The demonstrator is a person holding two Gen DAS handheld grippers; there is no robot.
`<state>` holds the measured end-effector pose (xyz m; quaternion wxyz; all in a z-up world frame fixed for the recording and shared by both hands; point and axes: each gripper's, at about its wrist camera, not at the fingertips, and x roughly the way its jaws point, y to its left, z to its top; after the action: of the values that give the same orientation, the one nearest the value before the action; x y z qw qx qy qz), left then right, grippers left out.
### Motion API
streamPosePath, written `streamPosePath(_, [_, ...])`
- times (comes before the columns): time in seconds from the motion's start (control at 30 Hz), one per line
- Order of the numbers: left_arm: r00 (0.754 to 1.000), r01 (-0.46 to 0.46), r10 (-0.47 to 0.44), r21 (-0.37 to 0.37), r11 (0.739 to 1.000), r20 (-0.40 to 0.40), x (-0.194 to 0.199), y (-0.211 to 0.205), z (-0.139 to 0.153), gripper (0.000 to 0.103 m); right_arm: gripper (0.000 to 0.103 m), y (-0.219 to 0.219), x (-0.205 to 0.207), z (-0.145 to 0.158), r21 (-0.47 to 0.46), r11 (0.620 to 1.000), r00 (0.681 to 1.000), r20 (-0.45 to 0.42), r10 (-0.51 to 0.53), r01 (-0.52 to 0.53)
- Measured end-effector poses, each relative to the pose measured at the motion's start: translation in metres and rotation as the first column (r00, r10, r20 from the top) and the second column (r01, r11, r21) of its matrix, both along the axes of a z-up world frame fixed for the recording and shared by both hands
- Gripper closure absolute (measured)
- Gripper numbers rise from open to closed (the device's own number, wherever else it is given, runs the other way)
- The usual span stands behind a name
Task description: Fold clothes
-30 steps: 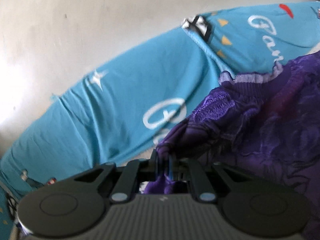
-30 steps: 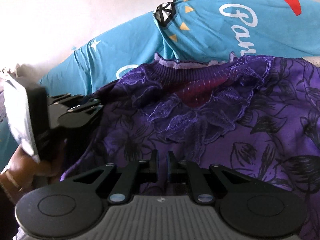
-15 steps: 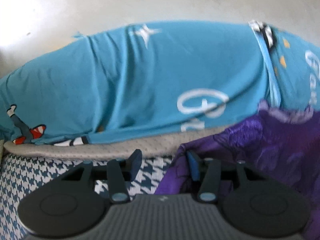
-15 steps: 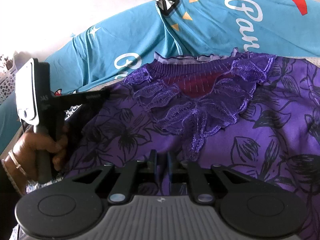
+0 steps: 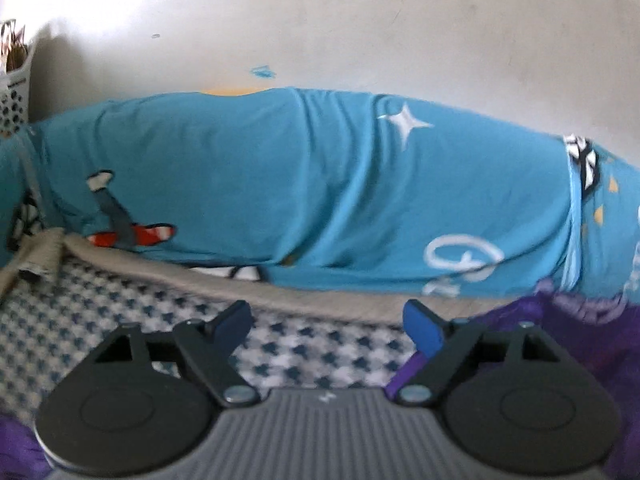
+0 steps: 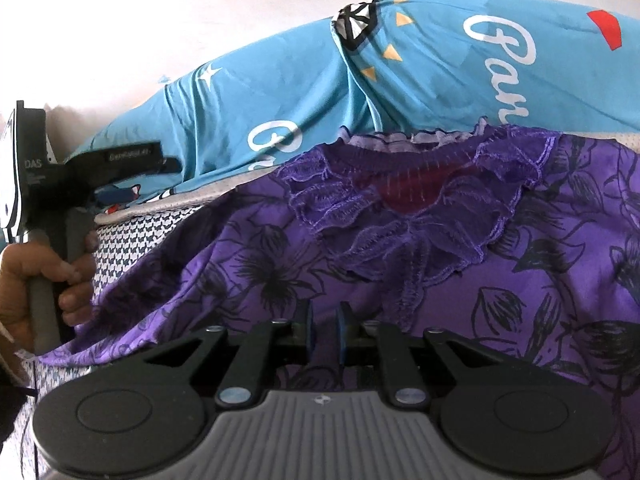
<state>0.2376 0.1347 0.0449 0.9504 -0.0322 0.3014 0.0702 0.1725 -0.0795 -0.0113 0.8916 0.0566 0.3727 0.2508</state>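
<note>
Left gripper (image 5: 327,322) has let go of the purple blouse (image 6: 400,248); its jaws are opening over checked bedding (image 5: 120,320) beside it. Right gripper (image 6: 325,330) stays nearly closed, pinching the blouse's lower cloth, anchoring the next fold.

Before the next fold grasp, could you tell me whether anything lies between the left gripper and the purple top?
Nothing visible does. The left gripper, its jaws opening and empty, hangs over the checked cover, and the purple top lies just beside its right finger with no object between.
</note>
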Motion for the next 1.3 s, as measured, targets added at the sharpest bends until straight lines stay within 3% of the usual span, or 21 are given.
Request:
streamPosePath(0.57, [0.978,-0.186,0.194,0.094,0.978,-0.078,-0.097,0.105,-0.017,0.021,0.085,0.015,-0.017,0.0,-0.029,0.997,0.997,0.026,0.079,-0.078])
streamPosePath(0.73, [0.956,-0.26,0.275,0.132,0.956,-0.105,-0.123,0.134,-0.021,0.021,0.085,0.017,-0.018,-0.002,-0.037,0.995,0.995,0.024,0.092,-0.091])
streamPosePath(0.87, [0.923,-0.35,0.365,0.124,0.928,-0.123,-0.141,0.162,-0.022,0.019,0.085,0.019,-0.019,-0.005,-0.042,0.995,0.995,0.017,0.095,-0.094])
streamPosePath(0.93, [0.907,-0.388,0.4,0.11,0.915,-0.133,-0.148,0.177,-0.023,0.018,0.085,0.02,-0.02,-0.006,-0.046,0.994,0.995,0.016,0.101,-0.1])
streamPosePath(1.13, [0.862,-0.48,0.459,-0.06,0.875,-0.215,-0.161,0.222,-0.036,0.018,0.084,0.023,-0.021,-0.01,-0.062,0.992,0.993,0.013,0.113,-0.112])
streamPosePath(1.3, [0.866,-0.457,0.422,-0.084,0.885,-0.268,-0.16,0.226,-0.05,0.018,0.084,0.025,-0.021,-0.013,-0.074,0.991,0.993,0.009,0.116,-0.115])
